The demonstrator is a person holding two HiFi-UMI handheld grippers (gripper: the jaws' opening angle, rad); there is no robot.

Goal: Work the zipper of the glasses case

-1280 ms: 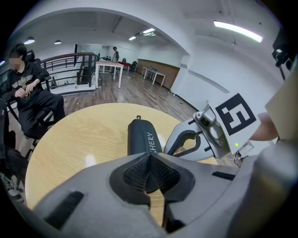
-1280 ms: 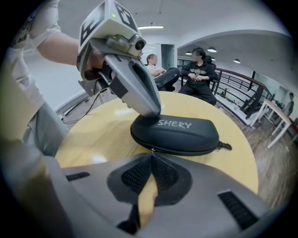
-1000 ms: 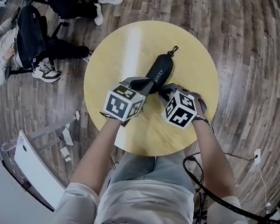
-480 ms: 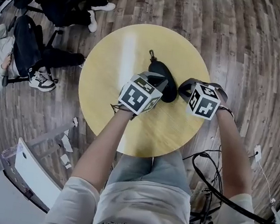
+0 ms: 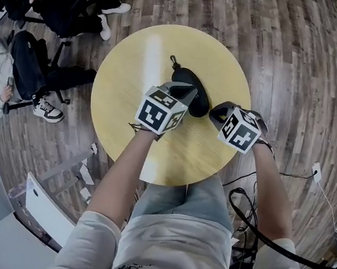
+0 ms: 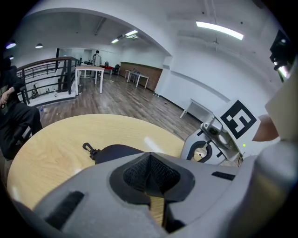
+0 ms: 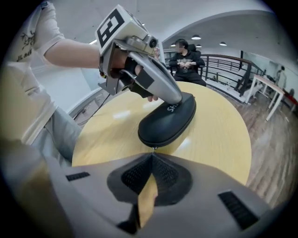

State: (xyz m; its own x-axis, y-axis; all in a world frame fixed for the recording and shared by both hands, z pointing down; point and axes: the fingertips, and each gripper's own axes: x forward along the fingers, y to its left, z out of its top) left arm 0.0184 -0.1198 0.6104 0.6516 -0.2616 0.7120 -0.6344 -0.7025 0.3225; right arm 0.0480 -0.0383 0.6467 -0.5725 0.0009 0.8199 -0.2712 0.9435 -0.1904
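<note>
The glasses case [image 5: 193,86] has turned on the round table [image 5: 136,53], so now my left claw [image 7: 177,96] presses down on it, closed and empty, while my right claw [image 7: 152,158] pinches the tiny zipper pull [image 7: 154,148], ready to tug.

The glasses case [image 5: 192,83] has swung — clip [image 5: 173,60] now up-left — with the right tool [image 5: 216,112], pinching its zipper pull [image 7: 153,148], shifted rightward.

Grey left gripper [image 6: 150,157], right gripper [image 7: 151,158], marker cubes [image 5: 159,111], white T-shirt [image 5: 168,254]
</note>
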